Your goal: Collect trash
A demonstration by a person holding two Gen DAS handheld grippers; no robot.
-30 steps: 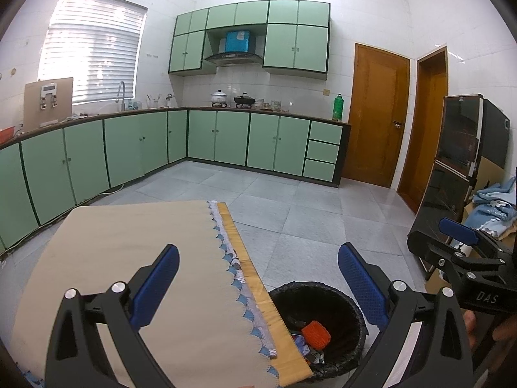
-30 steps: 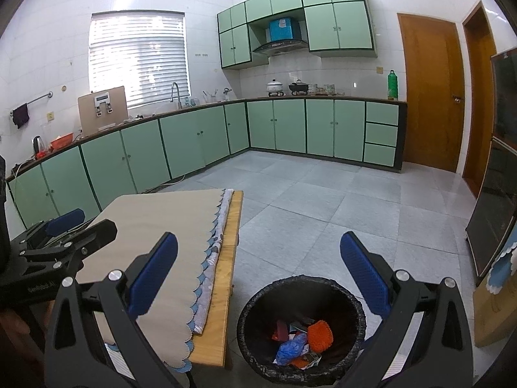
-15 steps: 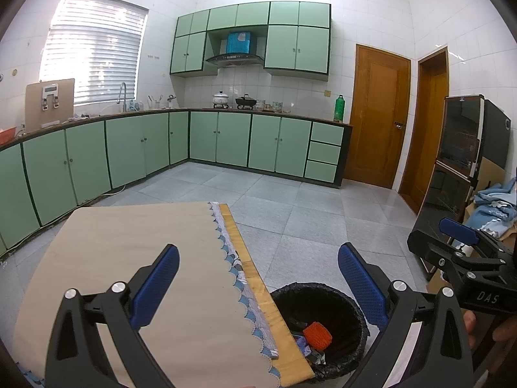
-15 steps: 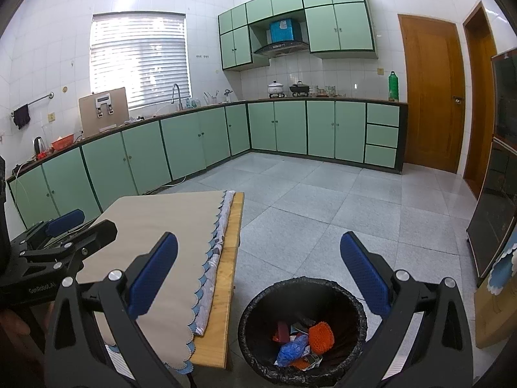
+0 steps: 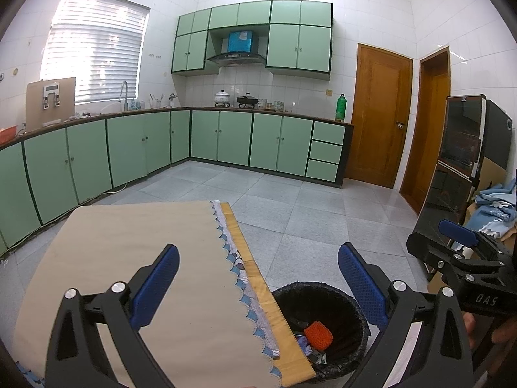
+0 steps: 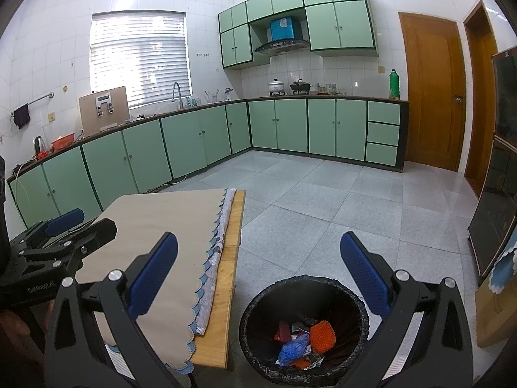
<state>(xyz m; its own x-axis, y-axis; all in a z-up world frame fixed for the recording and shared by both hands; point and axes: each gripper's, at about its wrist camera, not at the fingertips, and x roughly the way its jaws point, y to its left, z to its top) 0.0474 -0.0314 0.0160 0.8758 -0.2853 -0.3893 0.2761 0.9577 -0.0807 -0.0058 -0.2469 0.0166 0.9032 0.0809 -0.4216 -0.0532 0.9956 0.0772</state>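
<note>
Black-lined trash bin [image 6: 305, 326] stands upright on the grey tile floor [image 6: 339, 207], mouth facing up, just beside the right long edge of the bench [image 6: 231, 271] near its near right corner. Round, so no long axis to call. Same bin in left wrist view [image 5: 320, 326], partly cut off by the bench's wooden edge [image 5: 274, 317].

Inside the bin: orange mesh scrubber [image 6: 323, 333] toward the right, crumpled blue plastic [image 6: 294, 349] in the middle, a red piece [image 6: 284, 331] to the left, scraps of paper underneath. All loose at the bottom, no clear orientation.

Bench top is covered by a beige cloth [image 6: 155, 232] with a blue scalloped hem running along the right long edge; bare wood strip shows outside the hem. Bench long axis runs away from the cameras toward the green cabinets [image 6: 181, 148].

Left claw [image 5: 258, 286]: wide open, blue pads well apart, nothing between them, touching nothing. It hangs over the near right edge of the bench, one finger above the cloth, the other above the bin side.

Right claw [image 6: 258, 278]: also wide open, empty, no contact. It hangs above the bin and the bench's right edge. Each claw shows side-on at the edge of the other's view.
</note>
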